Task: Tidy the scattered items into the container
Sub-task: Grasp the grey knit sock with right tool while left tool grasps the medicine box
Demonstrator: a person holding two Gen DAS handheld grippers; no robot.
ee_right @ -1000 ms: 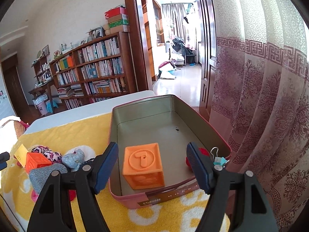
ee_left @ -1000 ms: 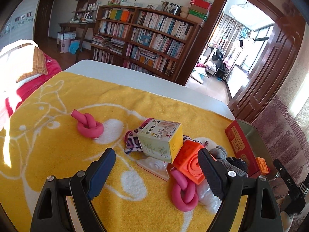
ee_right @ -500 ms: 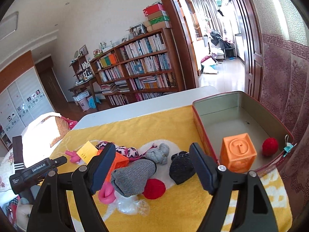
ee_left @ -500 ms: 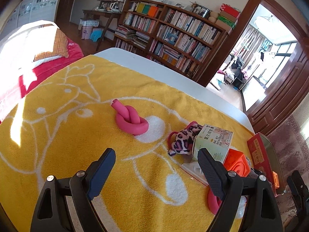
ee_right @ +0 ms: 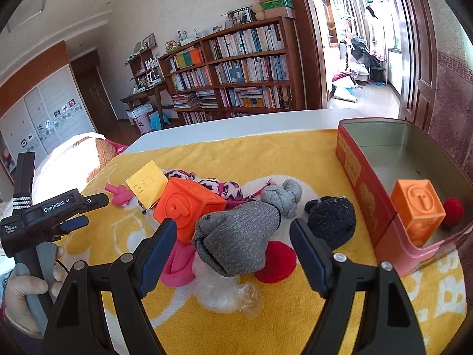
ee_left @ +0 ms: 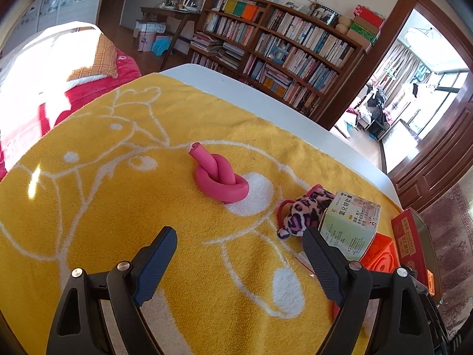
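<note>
Yellow towelling is covering the table, and the left gripper is hanging over it with fingers spread wide and empty, the knotted pink tube lying at its 12 o'clock. The right gripper, likewise spread wide, is hovering at the grey sock, while the red tin is sitting at 2 o'clock, holding an orange cube.

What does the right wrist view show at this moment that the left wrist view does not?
Only the right wrist view shows the inside of the red tin, holding an orange cube and a red ball, plus the grey sock, black sock and the open right gripper. Only the left wrist view shows the knotted pink tube whole and the medicine box's printed face. Both show the yellow towel, leopard-print fabric and bookshelf.
</note>
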